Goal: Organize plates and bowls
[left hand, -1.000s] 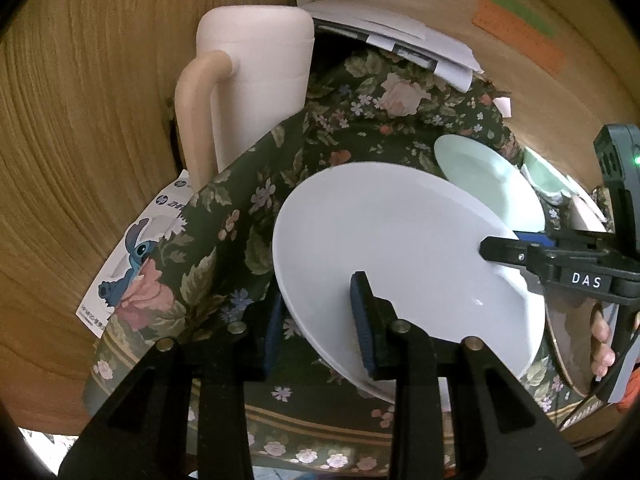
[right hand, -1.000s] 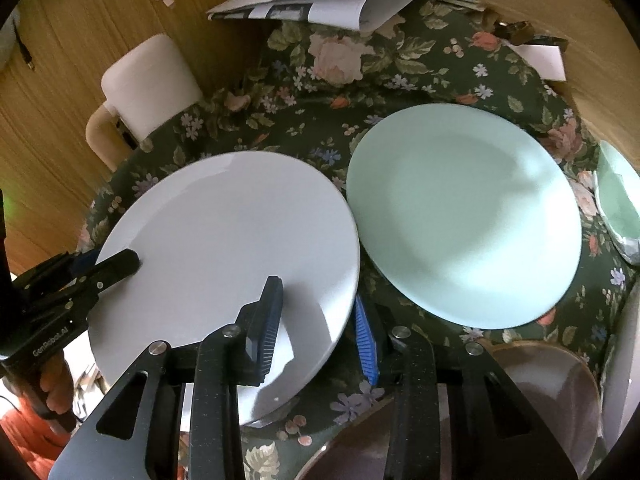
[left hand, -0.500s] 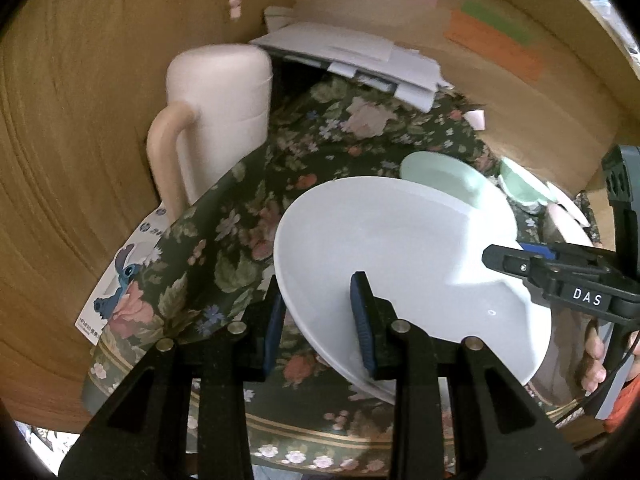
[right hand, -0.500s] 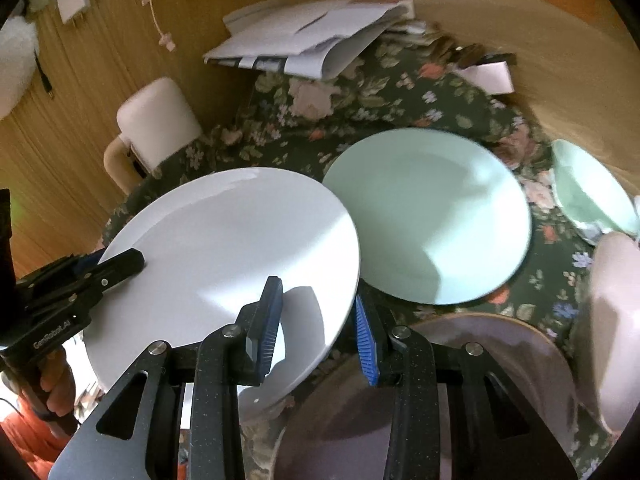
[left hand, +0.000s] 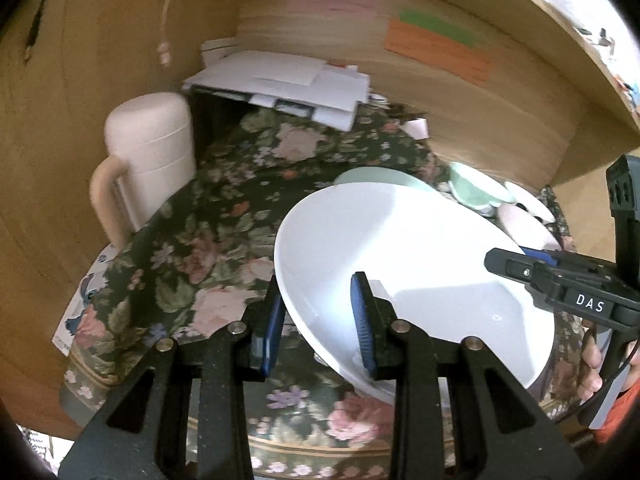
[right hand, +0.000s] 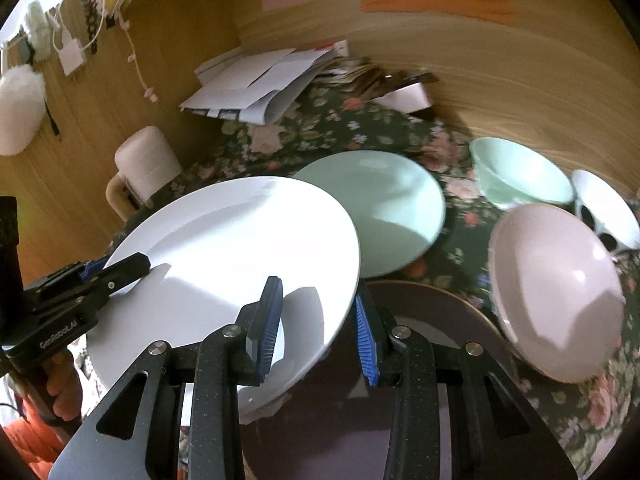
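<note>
A large white plate [left hand: 416,272] [right hand: 236,256] is held in the air above the floral tablecloth, tilted. My left gripper [left hand: 318,320] is shut on its left rim. My right gripper [right hand: 318,320] is shut on its right rim and also shows in the left wrist view [left hand: 520,262]. A mint-green plate [right hand: 380,212] lies flat behind it. A dark brown plate [right hand: 432,320] lies under my right gripper. A pink bowl [right hand: 556,292], a mint-green bowl [right hand: 520,176] and a white spotted bowl [right hand: 604,208] stand to the right.
A cream lidded mug [left hand: 148,160] stands at the back left against the wooden wall. A pile of papers [left hand: 280,80] lies at the back. A wooden wall [right hand: 520,80] curves round the table's far side. A cartoon leaflet [left hand: 84,312] sticks out under the cloth.
Both grippers have lifted the white plate higher and carried it rightward. The views have pulled back, so the bowls on the right have come into view.
</note>
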Demonstrator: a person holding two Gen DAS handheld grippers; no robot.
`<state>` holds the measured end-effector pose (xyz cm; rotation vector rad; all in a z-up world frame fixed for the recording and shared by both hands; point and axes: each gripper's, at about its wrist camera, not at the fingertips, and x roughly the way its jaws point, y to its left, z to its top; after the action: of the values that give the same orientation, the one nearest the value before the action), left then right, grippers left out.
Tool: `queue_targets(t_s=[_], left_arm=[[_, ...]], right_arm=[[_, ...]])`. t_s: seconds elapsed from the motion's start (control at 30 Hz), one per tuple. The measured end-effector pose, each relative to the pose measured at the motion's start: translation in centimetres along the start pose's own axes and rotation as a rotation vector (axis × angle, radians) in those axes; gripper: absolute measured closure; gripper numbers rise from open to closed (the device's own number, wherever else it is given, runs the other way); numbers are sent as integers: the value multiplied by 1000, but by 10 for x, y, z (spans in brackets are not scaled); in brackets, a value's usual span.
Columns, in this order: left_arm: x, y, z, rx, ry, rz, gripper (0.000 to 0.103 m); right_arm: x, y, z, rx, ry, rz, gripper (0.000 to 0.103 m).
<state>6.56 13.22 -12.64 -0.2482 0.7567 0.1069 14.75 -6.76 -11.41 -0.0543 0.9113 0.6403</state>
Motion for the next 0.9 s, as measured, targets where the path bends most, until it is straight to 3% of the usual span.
queue_targets(t_s=[0.43,0.9], left_arm=[[5,-54,-5,71,23,-94,71],[13,-82,-23,105,72,-122,71]], right_arm=[[-41,-40,-28,92,-42,-61,72],[-49,-63,-54,150,-24,-73,72]])
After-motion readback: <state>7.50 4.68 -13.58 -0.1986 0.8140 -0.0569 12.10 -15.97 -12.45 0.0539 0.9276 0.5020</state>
